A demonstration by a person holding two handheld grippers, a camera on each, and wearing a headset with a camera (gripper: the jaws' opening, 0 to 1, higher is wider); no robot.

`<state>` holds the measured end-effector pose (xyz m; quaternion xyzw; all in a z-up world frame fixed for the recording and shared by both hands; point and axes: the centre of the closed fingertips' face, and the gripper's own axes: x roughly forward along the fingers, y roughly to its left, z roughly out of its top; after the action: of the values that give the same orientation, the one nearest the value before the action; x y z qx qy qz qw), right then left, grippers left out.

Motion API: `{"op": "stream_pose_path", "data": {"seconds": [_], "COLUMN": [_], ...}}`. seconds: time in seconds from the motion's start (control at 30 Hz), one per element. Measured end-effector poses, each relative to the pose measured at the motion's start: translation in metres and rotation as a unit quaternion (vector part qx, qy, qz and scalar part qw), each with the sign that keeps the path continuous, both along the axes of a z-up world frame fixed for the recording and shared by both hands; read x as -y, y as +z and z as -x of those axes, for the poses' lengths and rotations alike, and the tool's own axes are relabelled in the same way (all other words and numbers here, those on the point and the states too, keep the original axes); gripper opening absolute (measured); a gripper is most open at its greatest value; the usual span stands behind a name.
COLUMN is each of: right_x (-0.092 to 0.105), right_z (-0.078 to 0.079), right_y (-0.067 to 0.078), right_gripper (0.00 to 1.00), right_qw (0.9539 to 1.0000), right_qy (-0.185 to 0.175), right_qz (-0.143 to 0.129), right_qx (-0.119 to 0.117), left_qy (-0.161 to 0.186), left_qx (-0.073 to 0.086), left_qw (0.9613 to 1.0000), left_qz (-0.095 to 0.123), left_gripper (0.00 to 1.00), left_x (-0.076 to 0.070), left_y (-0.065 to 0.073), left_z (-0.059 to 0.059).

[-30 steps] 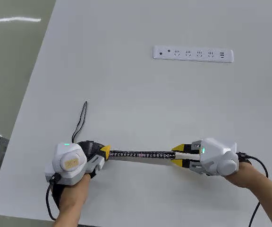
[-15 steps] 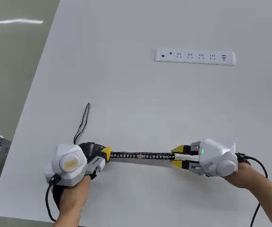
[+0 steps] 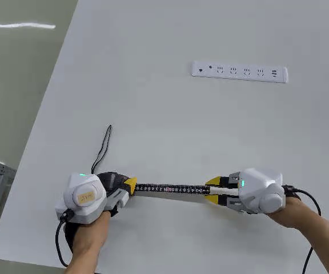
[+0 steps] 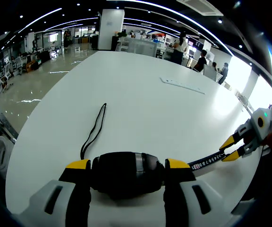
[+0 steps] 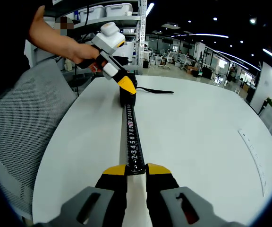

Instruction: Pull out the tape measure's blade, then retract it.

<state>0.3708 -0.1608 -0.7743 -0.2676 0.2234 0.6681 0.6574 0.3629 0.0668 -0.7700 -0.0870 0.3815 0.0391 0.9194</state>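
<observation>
Both pairs of jaws are clenched: those of the left gripper point(image 4: 128, 166) clamp the black case of the tape measure point(image 4: 126, 176) from either side, and those of the right gripper point(image 5: 136, 169) pinch the end of the blade point(image 5: 131, 135). Case and blade sit by the near edge of the white table point(image 3: 181, 125), the case on the left and the blade stretched straight to the right between the two grippers, its printed numbers facing up. A thin black strap point(image 3: 101, 149) runs from the case toward the far side, looped on the tabletop. Far and to the right, a white power strip point(image 3: 239, 72) lies well clear of the blade. A black cable point(image 3: 304, 193) leaves the right gripper beside the right hand point(image 3: 287, 212) that holds it. In the right gripper view, beyond the left gripper, stand a grey mesh chair point(image 5: 18, 132) and a metal shelf point(image 5: 143, 28) carrying pale bins point(image 5: 103, 10), whose contents cannot be made out
</observation>
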Motion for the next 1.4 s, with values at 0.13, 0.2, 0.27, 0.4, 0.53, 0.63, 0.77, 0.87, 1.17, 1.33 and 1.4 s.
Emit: {"op": "stream_pose_path", "data": {"seconds": [0.13,0.2,0.27,0.4,0.53,0.63,0.77,0.87,1.17,1.33,1.4], "right_x": [-0.003,-0.003,-0.005,-0.007,-0.010,-0.012,-0.015,-0.017,-0.023,-0.027,-0.028], "right_z": [0.000,0.000,0.000,0.000,-0.001,0.000,-0.001,-0.001,0.000,0.000,0.000], "right_y": [0.001,0.000,0.000,-0.001,-0.001,0.000,-0.002,-0.001,-0.003,-0.004,-0.004], "right_gripper": [0.13,0.13,0.13,0.13,0.13,0.13,0.13,0.13,0.13,0.13,0.13], "right_qw": [1.0000,1.0000,1.0000,1.0000,1.0000,1.0000,1.0000,0.9999,0.9999,0.9999,0.9998], "right_qy": [0.002,0.002,0.002,0.003,0.004,0.006,0.007,0.009,0.012,0.012,0.013], "right_qz": [0.001,0.000,0.000,0.000,-0.003,-0.004,-0.004,-0.004,-0.005,-0.007,-0.008], "right_qx": [0.000,0.000,0.000,-0.002,-0.002,-0.002,-0.003,-0.004,-0.007,-0.009,-0.009], "left_qy": [0.000,0.000,0.001,0.002,0.004,0.004,0.005,0.005,0.002,0.004,0.005], "left_qx": [0.000,0.001,0.001,0.000,0.001,0.000,0.002,0.002,0.001,0.001,0.001], "left_qw": [1.0000,1.0000,1.0000,1.0000,1.0000,0.9999,0.9999,0.9999,1.0000,1.0000,0.9999], "left_qz": [0.000,0.001,0.002,0.006,0.009,0.010,0.010,0.010,0.005,0.008,0.009], "left_gripper": [0.60,0.60,0.60,0.60,0.60,0.60,0.60,0.60,0.60,0.60,0.60], "left_x": [0.000,-0.001,-0.001,-0.001,-0.002,-0.002,-0.002,-0.002,-0.002,-0.003,-0.004], "left_y": [0.000,0.000,0.000,0.001,0.002,0.002,0.002,0.002,0.001,0.001,0.001], "left_z": [0.000,-0.001,-0.001,0.000,0.000,0.000,0.000,0.000,0.000,0.000,0.000]}}
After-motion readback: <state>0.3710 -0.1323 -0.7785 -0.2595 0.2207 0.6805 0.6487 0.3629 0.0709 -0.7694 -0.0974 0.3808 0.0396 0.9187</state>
